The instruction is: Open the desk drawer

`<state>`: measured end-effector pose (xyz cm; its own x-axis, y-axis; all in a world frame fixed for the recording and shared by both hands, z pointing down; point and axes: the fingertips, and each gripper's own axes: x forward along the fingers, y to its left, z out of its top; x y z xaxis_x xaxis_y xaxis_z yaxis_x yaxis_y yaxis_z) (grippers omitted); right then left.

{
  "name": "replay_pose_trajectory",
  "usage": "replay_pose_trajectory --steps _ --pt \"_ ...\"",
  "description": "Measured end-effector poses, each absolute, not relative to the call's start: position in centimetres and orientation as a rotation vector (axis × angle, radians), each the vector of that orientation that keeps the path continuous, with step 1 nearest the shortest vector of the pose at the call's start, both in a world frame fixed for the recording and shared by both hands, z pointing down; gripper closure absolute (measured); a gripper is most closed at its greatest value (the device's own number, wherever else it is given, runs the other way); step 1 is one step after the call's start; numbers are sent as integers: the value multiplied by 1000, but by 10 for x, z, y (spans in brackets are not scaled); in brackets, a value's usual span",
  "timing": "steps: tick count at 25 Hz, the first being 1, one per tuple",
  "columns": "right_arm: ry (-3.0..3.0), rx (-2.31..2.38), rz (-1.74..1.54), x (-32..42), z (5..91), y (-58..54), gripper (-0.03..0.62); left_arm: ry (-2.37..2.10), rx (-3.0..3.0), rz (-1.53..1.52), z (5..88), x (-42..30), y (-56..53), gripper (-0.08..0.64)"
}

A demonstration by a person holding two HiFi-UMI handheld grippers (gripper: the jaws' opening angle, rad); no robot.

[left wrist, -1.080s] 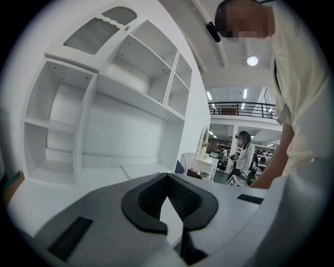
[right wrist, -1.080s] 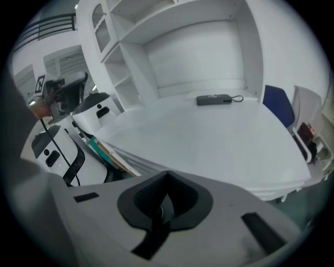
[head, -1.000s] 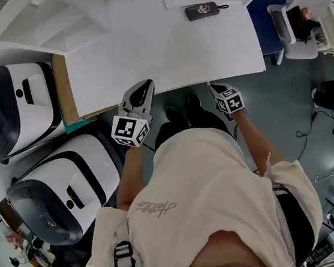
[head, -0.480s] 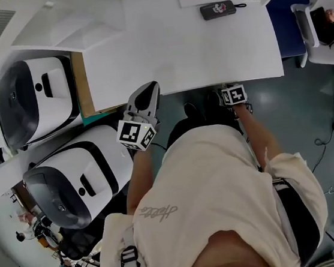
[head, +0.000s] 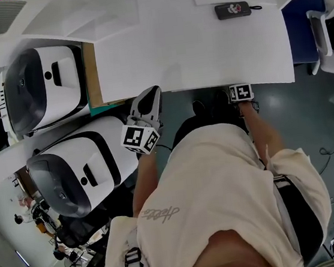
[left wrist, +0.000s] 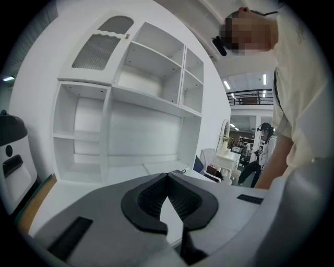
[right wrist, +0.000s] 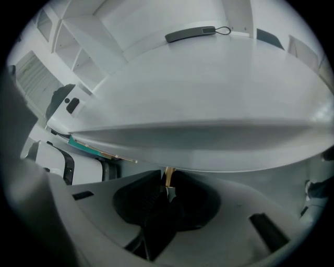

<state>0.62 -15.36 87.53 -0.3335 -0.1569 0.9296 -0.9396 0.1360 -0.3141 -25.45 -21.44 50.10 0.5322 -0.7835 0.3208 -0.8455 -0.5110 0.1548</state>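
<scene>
The white desk (head: 192, 42) fills the top of the head view; its drawer is hidden under the top. My right gripper shows there only as its marker cube (head: 240, 92) at the front edge, with the jaws out of sight below. In the right gripper view my right gripper (right wrist: 167, 180) sits just under the desk edge (right wrist: 209, 151). Its jaws have just been closing, and a small brass drawer knob (right wrist: 168, 174) is pinched between their tips. My left gripper (head: 152, 92) hovers shut and empty at the desk's front left; its tips (left wrist: 167, 176) meet.
A black pouch (head: 233, 10) lies at the back of the desk. Two large white-and-black machines (head: 46, 84) (head: 75, 174) stand to the left. A white shelf unit (left wrist: 130, 104) rises behind the desk. A blue panel (head: 299, 29) borders the right, and a person (left wrist: 266, 141) stands far off.
My right gripper has tipped downward and slid in under the desk's front edge. The left gripper has stayed shut near the edge, lifting slightly.
</scene>
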Motion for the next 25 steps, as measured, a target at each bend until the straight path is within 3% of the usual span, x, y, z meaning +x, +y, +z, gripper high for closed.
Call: replay_pose_trajectory --steps 25 --pt "-1646 1036 1333 3 885 -146 505 -1334 2498 292 503 -238 -193 558"
